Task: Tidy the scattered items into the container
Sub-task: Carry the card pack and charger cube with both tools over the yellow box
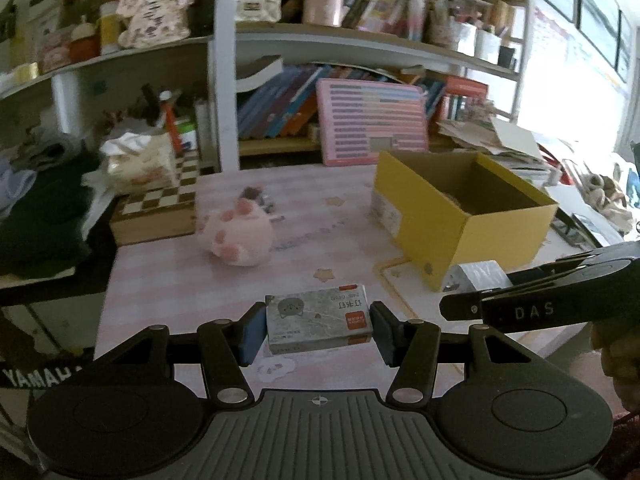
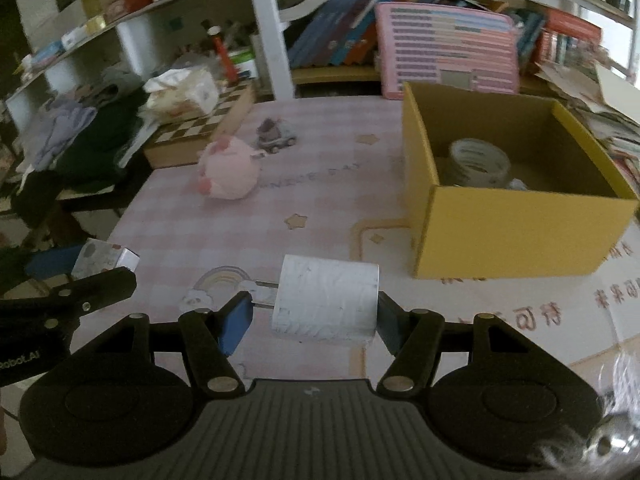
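Note:
My left gripper (image 1: 319, 334) is shut on a small grey staple box (image 1: 320, 316), one blue pad on each short end, just above the pink checked mat. My right gripper (image 2: 313, 322) is shut on a white charger plug (image 2: 326, 300) whose prongs point at the left pad. The open yellow cardboard box (image 2: 520, 232) stands ahead to the right, with a tape roll (image 2: 478, 162) inside. A pink plush toy (image 1: 240, 236) and a small toy car (image 2: 276, 136) lie on the mat further back. In the left wrist view, one of the right gripper's fingers (image 1: 516, 312) crosses the right edge.
A chessboard box (image 1: 160, 208) with a tissue pack on it sits at the mat's back left beside dark clothes. Shelves of books and a pink striped case (image 1: 372, 120) stand behind. Loose papers pile up right of the yellow box (image 1: 460, 232).

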Available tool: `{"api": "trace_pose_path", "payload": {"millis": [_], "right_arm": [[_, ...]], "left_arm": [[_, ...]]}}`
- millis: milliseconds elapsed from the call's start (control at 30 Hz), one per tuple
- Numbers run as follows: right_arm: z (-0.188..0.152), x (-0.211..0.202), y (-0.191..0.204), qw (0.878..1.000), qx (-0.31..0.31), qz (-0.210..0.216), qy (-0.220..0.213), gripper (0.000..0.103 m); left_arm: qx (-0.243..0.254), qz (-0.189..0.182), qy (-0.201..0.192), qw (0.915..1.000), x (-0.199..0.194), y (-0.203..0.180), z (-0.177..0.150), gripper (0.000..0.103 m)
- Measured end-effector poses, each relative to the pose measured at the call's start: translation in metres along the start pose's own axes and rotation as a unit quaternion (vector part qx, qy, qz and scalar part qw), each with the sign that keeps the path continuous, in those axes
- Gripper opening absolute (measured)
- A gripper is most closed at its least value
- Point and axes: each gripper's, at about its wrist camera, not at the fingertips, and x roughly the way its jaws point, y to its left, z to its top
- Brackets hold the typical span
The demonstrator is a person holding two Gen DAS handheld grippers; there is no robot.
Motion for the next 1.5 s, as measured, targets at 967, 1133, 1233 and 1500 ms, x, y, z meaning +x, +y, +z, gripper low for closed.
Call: {"api": "trace_pose_path", "payload": {"millis": [967,1133,1233,1500], "right_arm": [[-0.026,-0.046,-0.103,0.996,0.061,-0.067,-0.001,0.063],[-0.03,-0.051,-0.12,0.995,0.072,-0.075,0.0,0.063],[-0.032,-0.054,-0.13,0.993,0.08,-0.083,-0.001,0.063],[-0.034,-0.062,-0.151,0.99,0.097,-0.102,-0.009,0.063]], "left_arm": [[0.066,-0.095,0.021,0.9931,0.043,-0.109,0.022,0.054],[0.079,-0.109,0.022,0.9906,0.051,-0.126,0.026,0.054],[0.089,-0.12,0.021,0.9885,0.057,-0.136,0.028,0.054],[0.119,-0.139,0.005,0.9832,0.067,-0.158,0.037,0.054]]}}
